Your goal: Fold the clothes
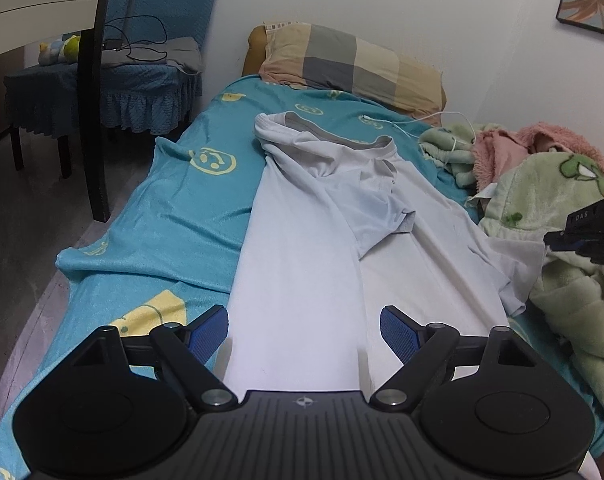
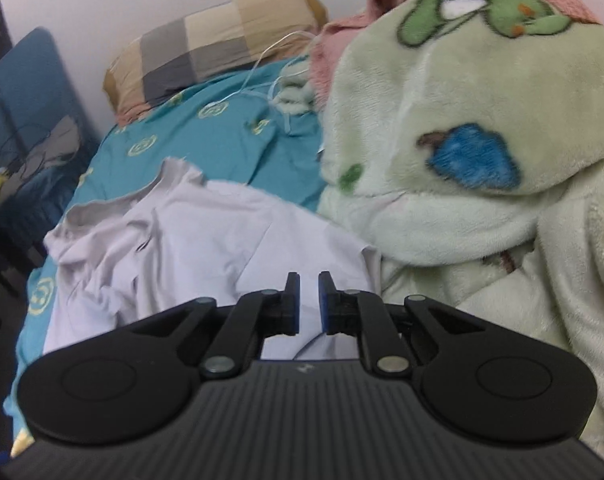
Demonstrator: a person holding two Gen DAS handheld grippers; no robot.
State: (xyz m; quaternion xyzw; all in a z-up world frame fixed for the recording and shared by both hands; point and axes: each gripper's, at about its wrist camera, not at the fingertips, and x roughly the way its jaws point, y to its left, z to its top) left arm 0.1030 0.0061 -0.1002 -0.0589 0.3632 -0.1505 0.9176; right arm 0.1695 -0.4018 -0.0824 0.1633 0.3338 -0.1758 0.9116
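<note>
Pale T-shirt lengthwise on teal-sheeted bed, left side folded inward, right sleeve splayed toward green blanket. Left tongs wide, empty; right tongs narrow, empty. Best practice: edges kept straight, creases smoothed.

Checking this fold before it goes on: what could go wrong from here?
The white cable lies just past the shirt collar and could snag if the fabric is dragged. The fleece blanket crowds the shirt's right edge, so the right gripper, nearly closed there, may pinch blanket too.
</note>
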